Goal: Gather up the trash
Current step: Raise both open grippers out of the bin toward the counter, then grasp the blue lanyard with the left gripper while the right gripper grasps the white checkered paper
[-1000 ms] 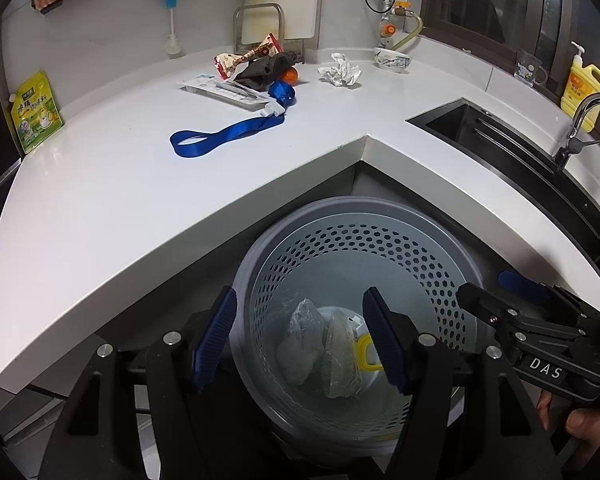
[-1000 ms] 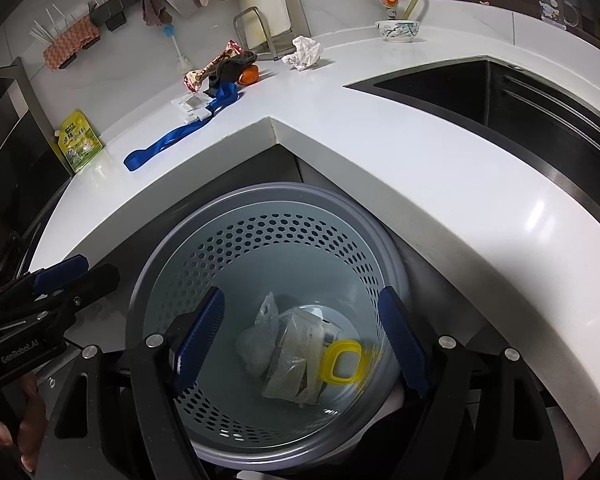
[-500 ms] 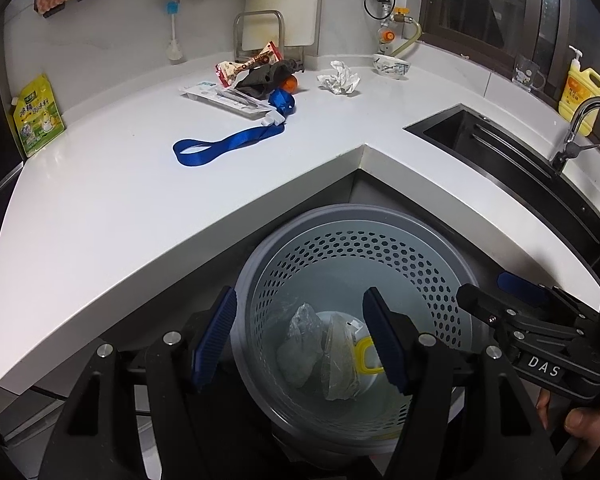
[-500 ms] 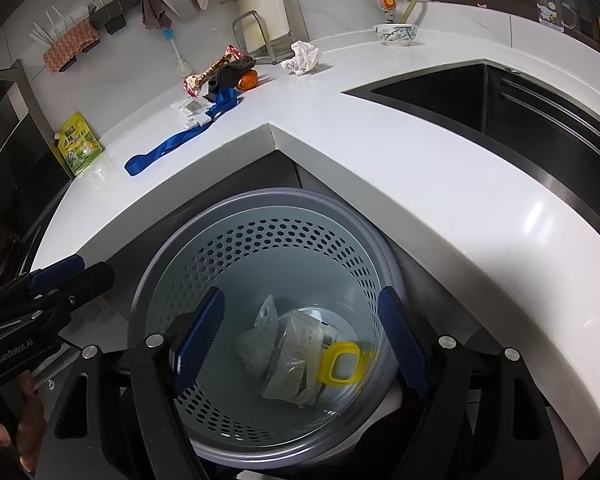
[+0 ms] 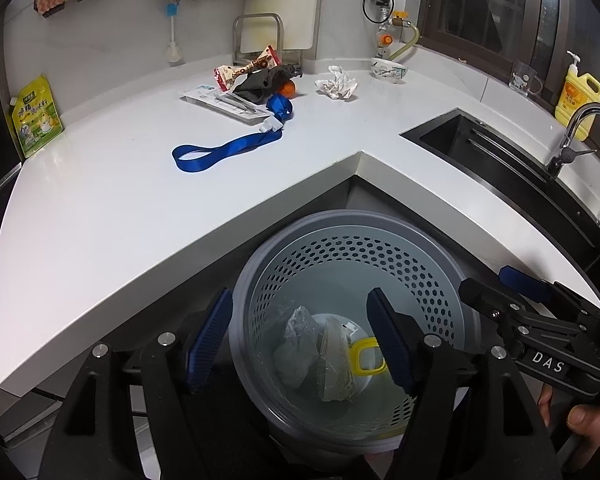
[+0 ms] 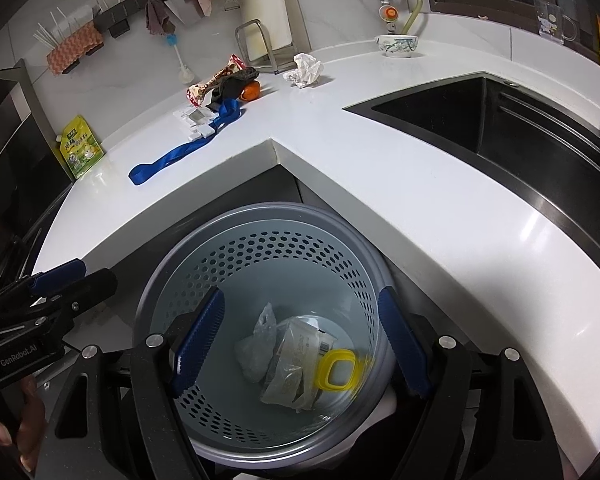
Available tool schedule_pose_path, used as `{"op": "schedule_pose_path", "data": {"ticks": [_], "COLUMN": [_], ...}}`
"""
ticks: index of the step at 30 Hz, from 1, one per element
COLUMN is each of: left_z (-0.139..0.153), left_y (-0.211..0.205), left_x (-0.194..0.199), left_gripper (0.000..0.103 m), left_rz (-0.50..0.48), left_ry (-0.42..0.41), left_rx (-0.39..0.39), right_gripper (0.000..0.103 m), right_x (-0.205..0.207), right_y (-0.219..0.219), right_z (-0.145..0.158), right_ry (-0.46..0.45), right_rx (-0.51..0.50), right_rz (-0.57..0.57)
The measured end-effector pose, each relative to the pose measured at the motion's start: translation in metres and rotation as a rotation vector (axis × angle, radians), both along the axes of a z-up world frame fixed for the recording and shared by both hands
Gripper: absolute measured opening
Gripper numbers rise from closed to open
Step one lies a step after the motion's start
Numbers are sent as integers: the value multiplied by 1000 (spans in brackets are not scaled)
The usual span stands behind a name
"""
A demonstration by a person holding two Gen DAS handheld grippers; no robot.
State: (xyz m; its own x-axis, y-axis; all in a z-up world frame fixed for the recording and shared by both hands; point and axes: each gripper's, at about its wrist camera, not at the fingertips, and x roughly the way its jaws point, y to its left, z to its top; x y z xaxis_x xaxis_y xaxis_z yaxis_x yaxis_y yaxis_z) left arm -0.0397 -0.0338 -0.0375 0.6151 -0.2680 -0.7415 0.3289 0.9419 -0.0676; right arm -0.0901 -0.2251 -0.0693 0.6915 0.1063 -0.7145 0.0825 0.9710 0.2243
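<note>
A grey perforated trash bin [image 5: 352, 240] [image 6: 260, 220] stands on the floor below the counter's inner corner. Clear plastic bags [image 5: 300, 344] [image 6: 284, 360] and a yellow-rimmed lid [image 6: 336, 368] lie in it. My left gripper [image 5: 300, 336] is open and empty above the bin. My right gripper [image 6: 296, 340] is open and empty above it too. On the counter at the back lie a crumpled white paper [image 5: 336, 84] [image 6: 304, 70], a snack wrapper [image 5: 244, 68] [image 6: 212, 84], a blue lanyard [image 5: 228, 148] [image 6: 180, 152], flat white packaging [image 5: 224, 102] and a dark cloth [image 5: 264, 82].
A small orange [image 5: 288, 88] sits by the cloth. A green pouch [image 5: 34, 116] leans on the left wall. A patterned bowl [image 5: 388, 70], a black sink [image 5: 500, 160] with a tap, a glass mug and a yellow soap bottle [image 5: 578, 98] are on the right.
Both grippers have risen a little and tilted up, so the bin sits lower in view and more of the counter and wall shows. Both stay open.
</note>
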Motion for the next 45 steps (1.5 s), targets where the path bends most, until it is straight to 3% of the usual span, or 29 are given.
{"op": "schedule_pose_path", "data": {"ticks": [14,25,34,45], "left_z": [17,43,69,78], "left_y": [8,22,43,48], "left_x": [4,34,89,183], "left_gripper": [73,79,87,91], "left_rz": [1,53,134,157], "left_ry": [-34,-90,-155,-198], "left_rx": [-36,-57,-56,-42], "right_gripper": [76,76,76,77], "right_x": [8,37,85,185], "right_y": [5,-4,-16,-28], "right_z": [18,39,64,88], "right_ry": [-32,-68,-106,-117], "right_rx": [-16,-32,-47,-109], "right_rz": [13,11,31,62]}}
